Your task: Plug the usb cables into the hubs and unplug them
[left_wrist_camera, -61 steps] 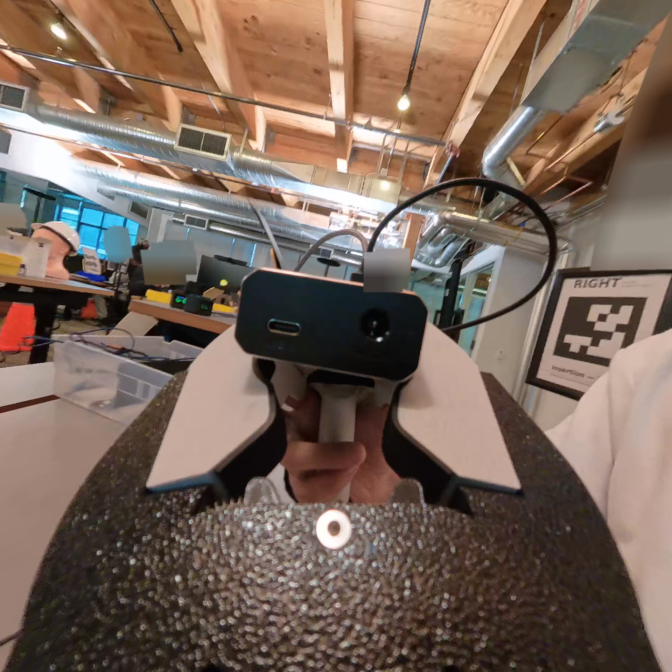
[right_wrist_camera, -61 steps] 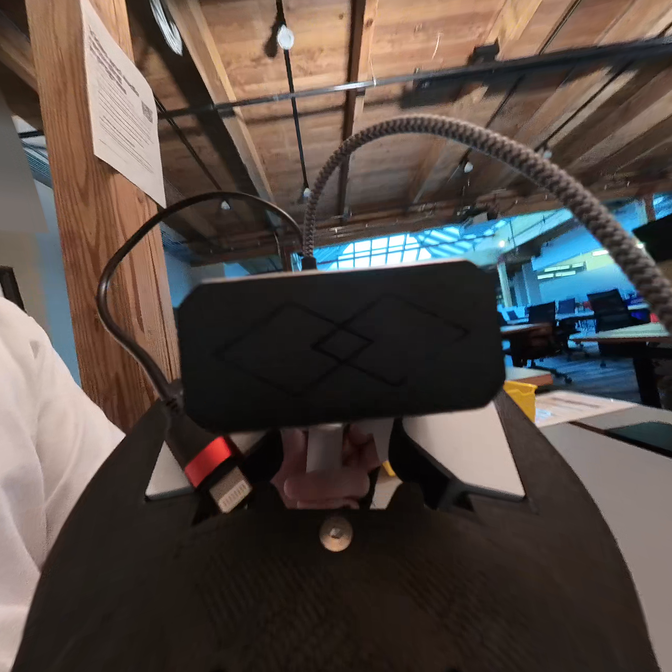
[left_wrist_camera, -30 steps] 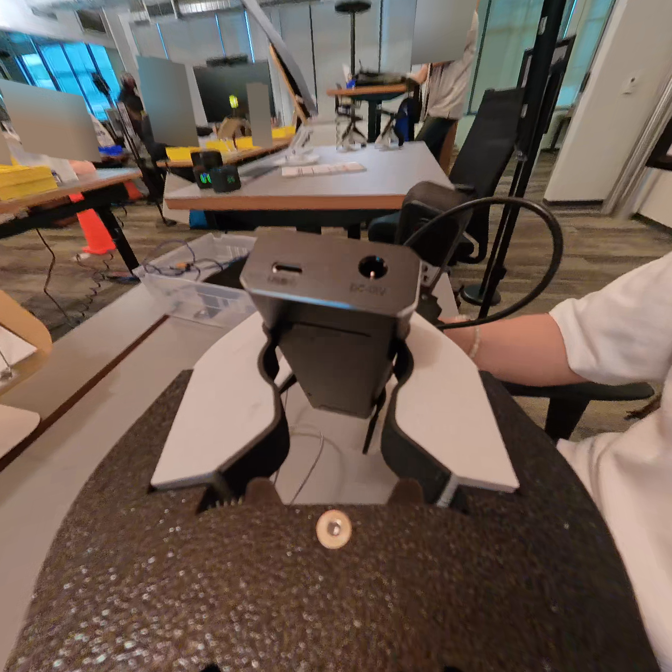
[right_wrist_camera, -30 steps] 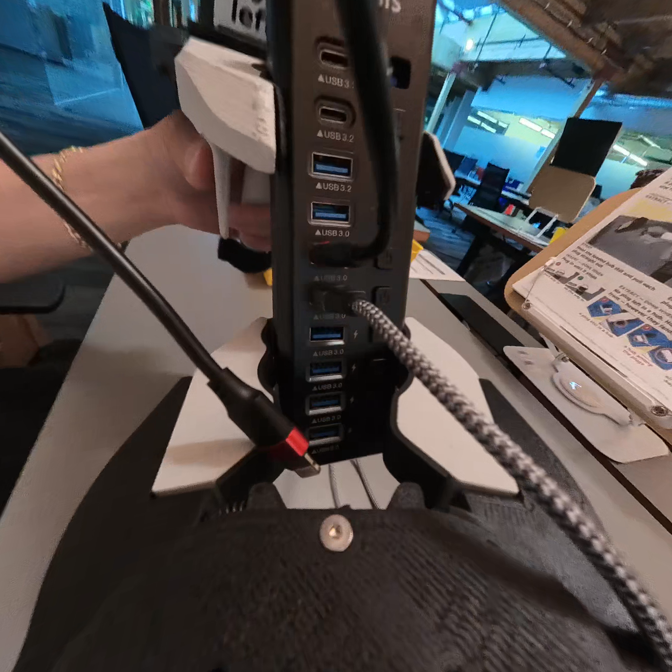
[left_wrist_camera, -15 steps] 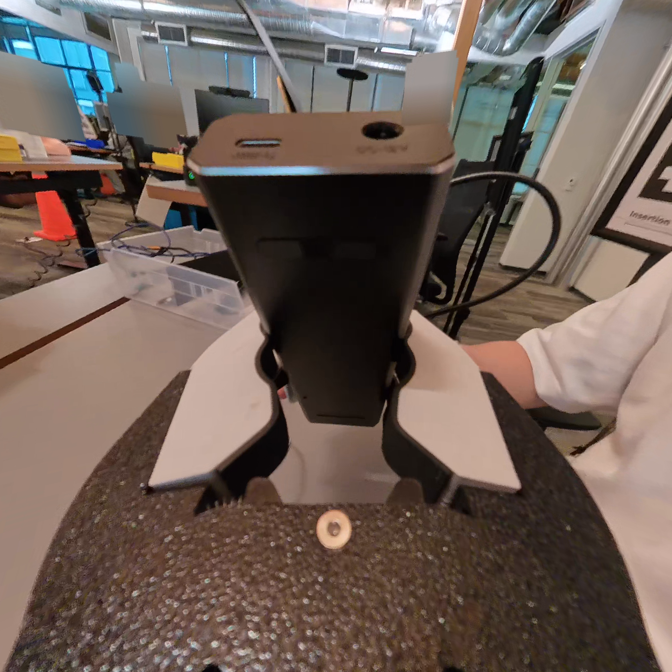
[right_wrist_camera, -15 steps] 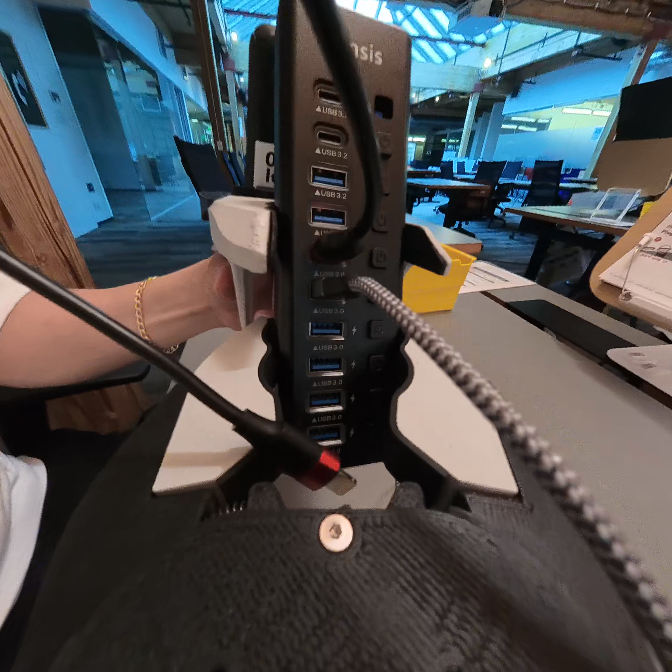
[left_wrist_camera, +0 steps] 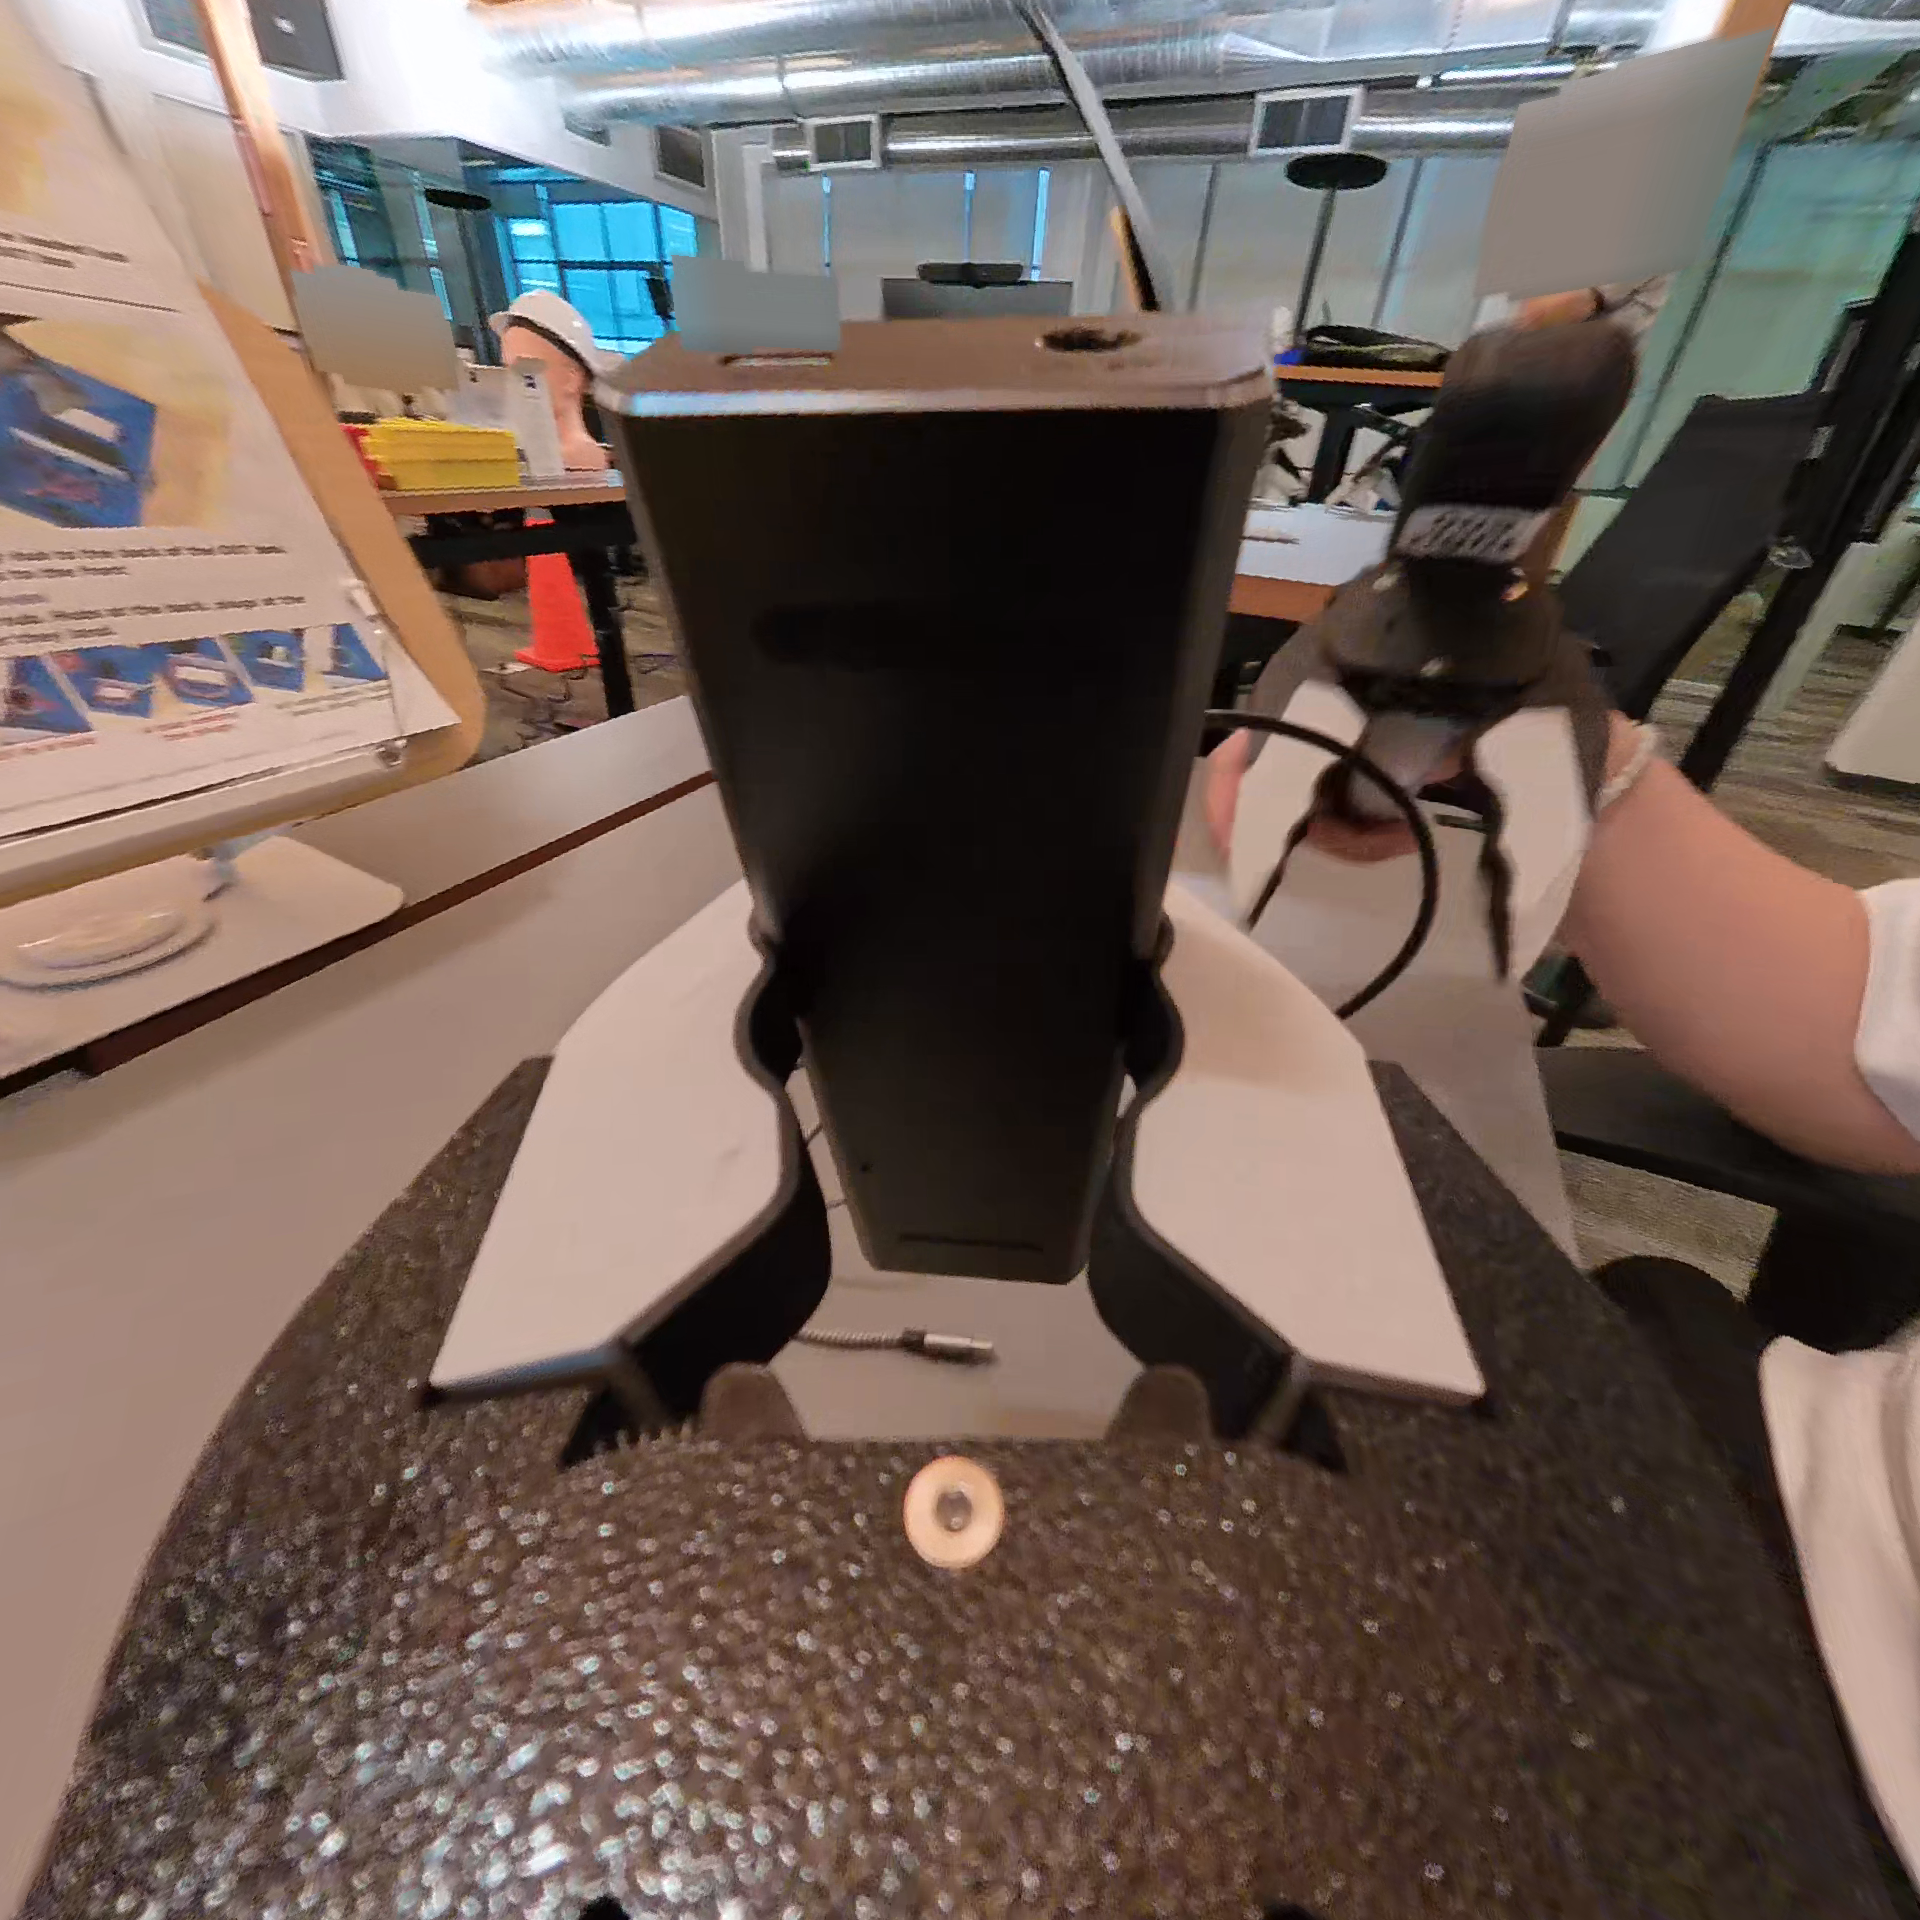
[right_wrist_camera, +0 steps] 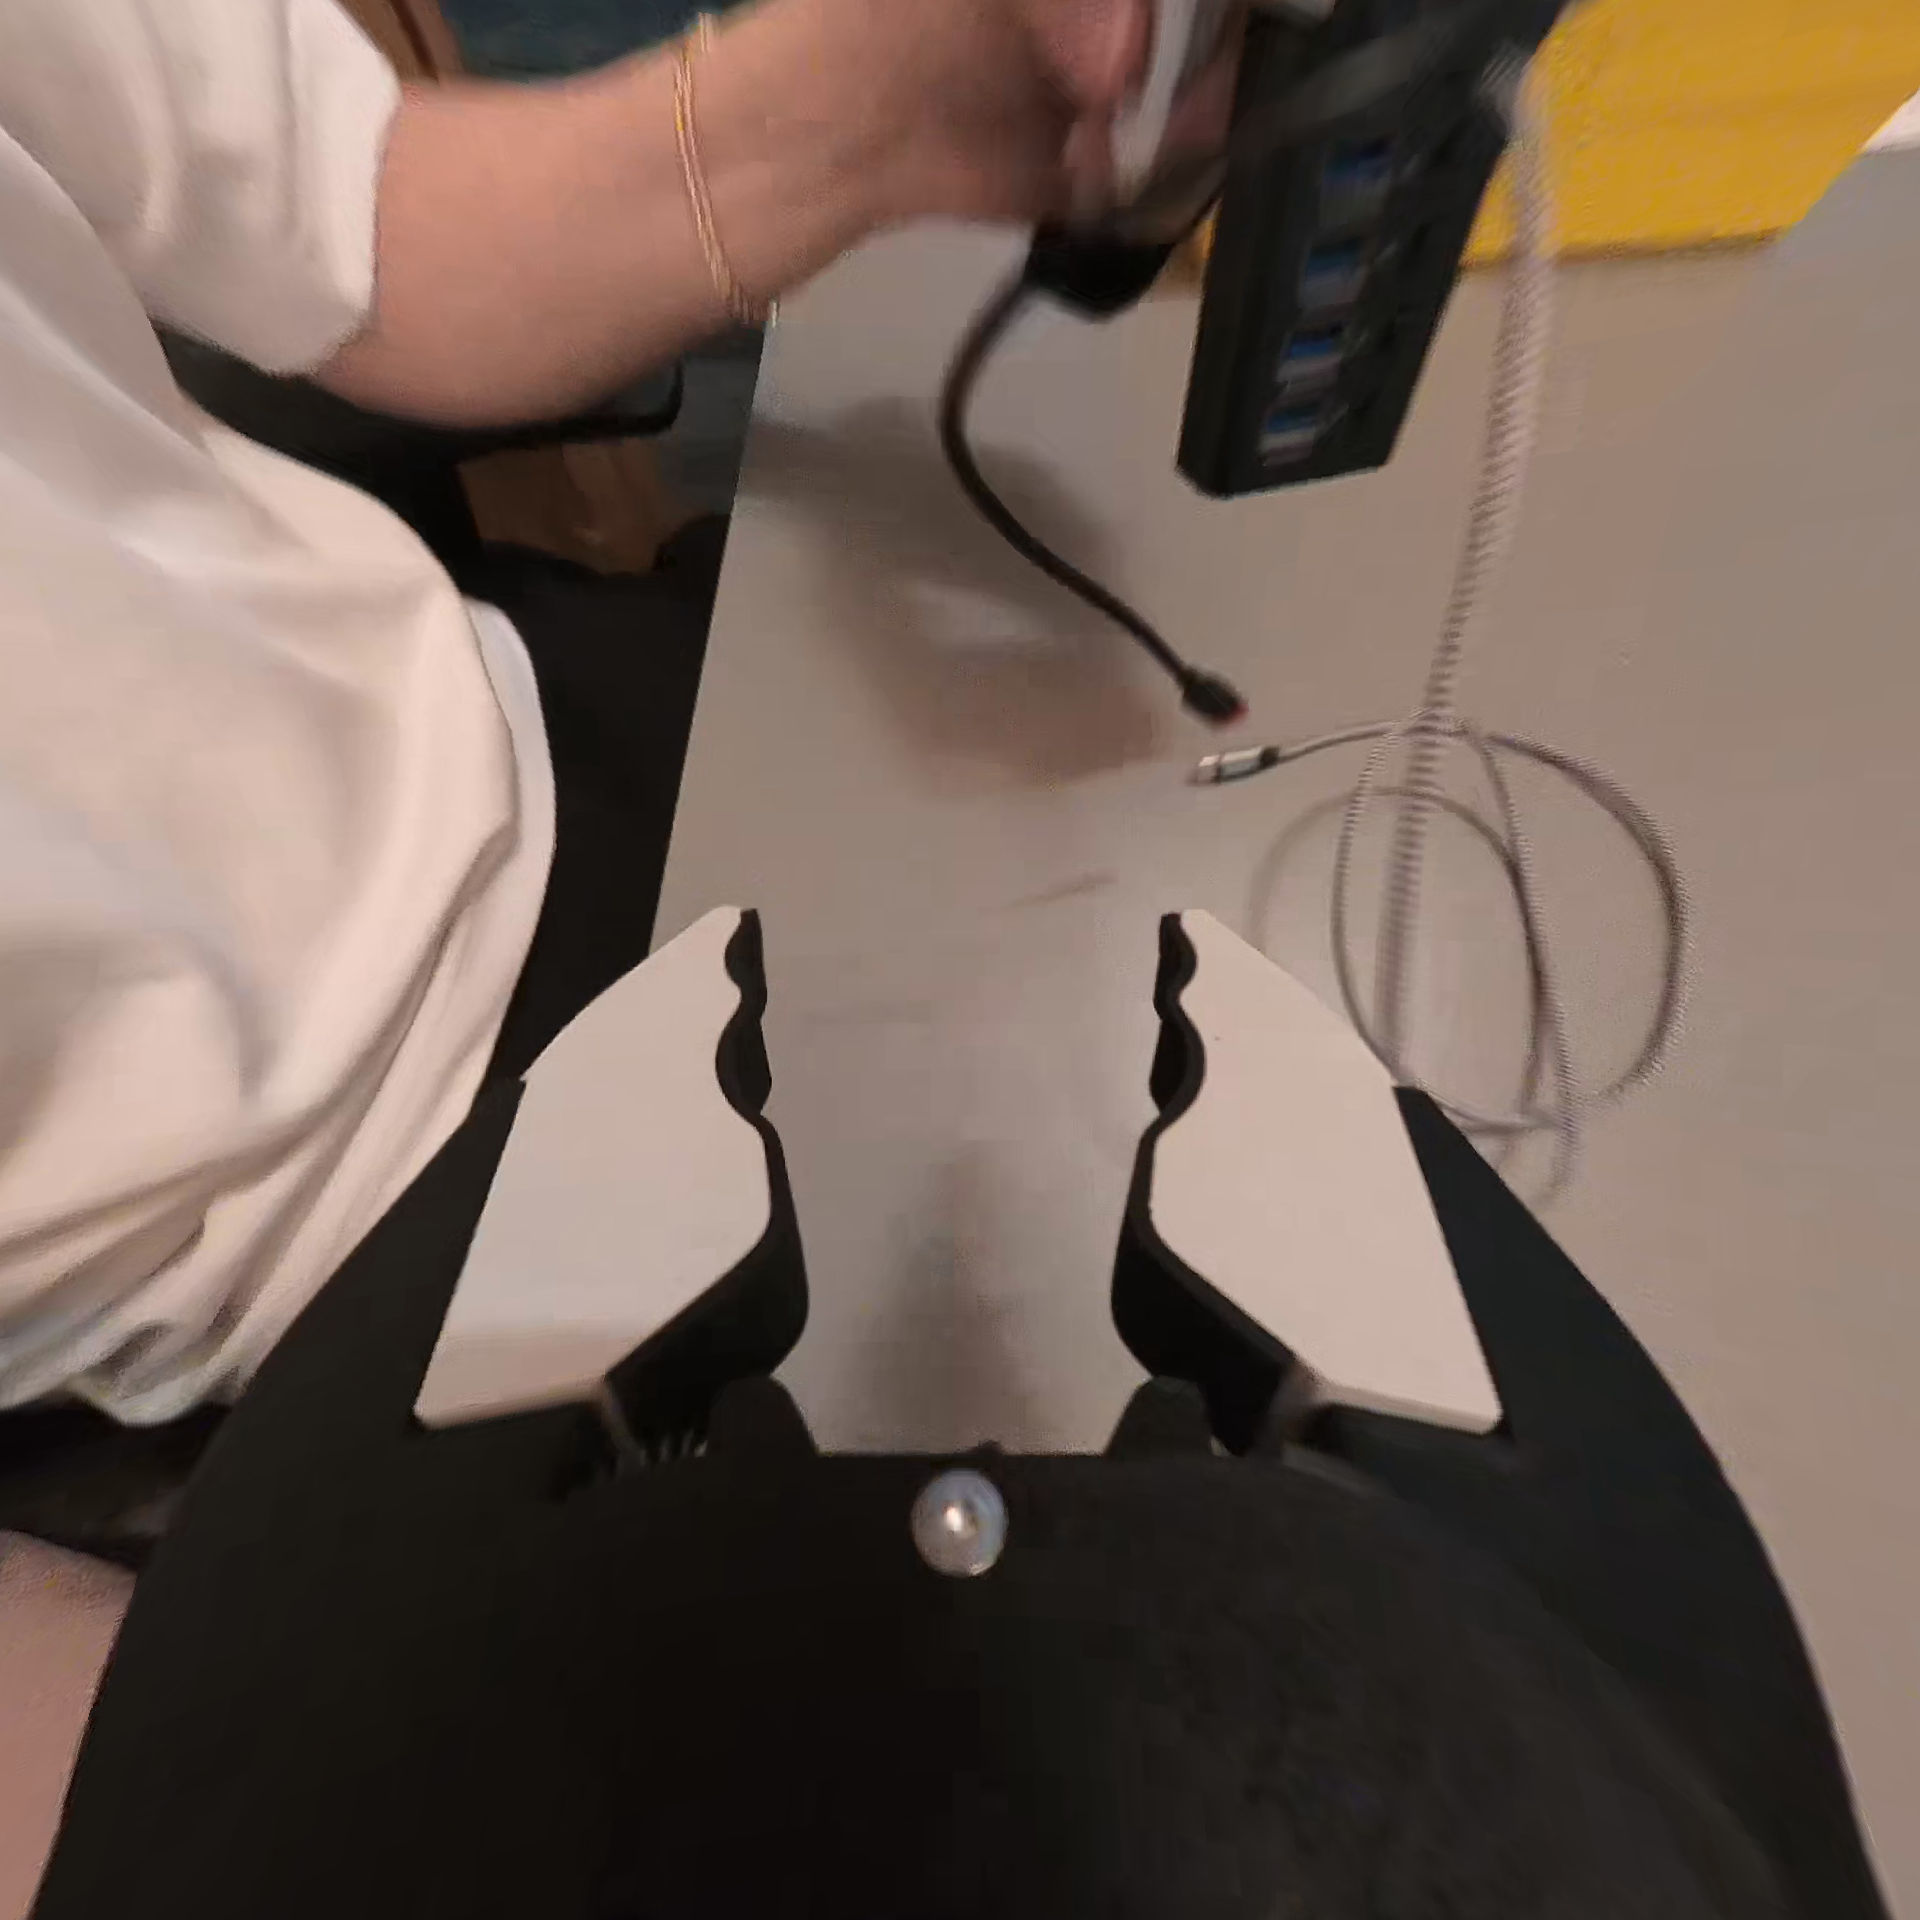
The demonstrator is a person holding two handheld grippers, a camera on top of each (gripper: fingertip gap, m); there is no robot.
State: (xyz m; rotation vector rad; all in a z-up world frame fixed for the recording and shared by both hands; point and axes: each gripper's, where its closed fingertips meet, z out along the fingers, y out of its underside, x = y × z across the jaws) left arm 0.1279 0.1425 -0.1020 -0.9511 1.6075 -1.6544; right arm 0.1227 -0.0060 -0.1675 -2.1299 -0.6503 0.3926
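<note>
Left gripper (left_wrist_camera: 958, 997): closed around the lower body of the black USB hub (left_wrist_camera: 940, 790). Hub stands upright between the white fingers (left_wrist_camera: 644, 1174), back face toward the camera, top end with two sockets tipped away. Hub is lifted clear of the grey table (left_wrist_camera: 260, 1122).

From the right wrist view the same hub (right_wrist_camera: 1330, 312) hangs at upper right, port side showing a column of blue sockets, blurred. The left hand (right_wrist_camera: 997, 114) sits beside it at the top edge, a thin bracelet on the wrist.

Right gripper (right_wrist_camera: 961, 1039): fingers spread wide, nothing between them, pointing down at bare table (right_wrist_camera: 935, 644). It is well apart from the hub. In the left wrist view the right gripper (left_wrist_camera: 1392, 842) shows at right, blurred, level with the hub's middle.

Black cable (right_wrist_camera: 1049, 561): drops from the hub in a curve, its free plug with a red collar just above the tabletop, unplugged at that end. Its loop (left_wrist_camera: 1382, 831) shows right of the hub in the left view.

Braided grey cable (right_wrist_camera: 1496, 582): runs down from the hub, coils loosely on the table right of the right gripper; its silver plug (right_wrist_camera: 1236, 764) lies near the black cable's plug, apart from it. That plug (left_wrist_camera: 935, 1347) also appears under the hub in the left view.

Containers: a yellow bin (right_wrist_camera: 1662, 135) sits on the table behind the hub; contents not visible. An instruction sheet on a stand (left_wrist_camera: 187, 582) is at far left.
</note>
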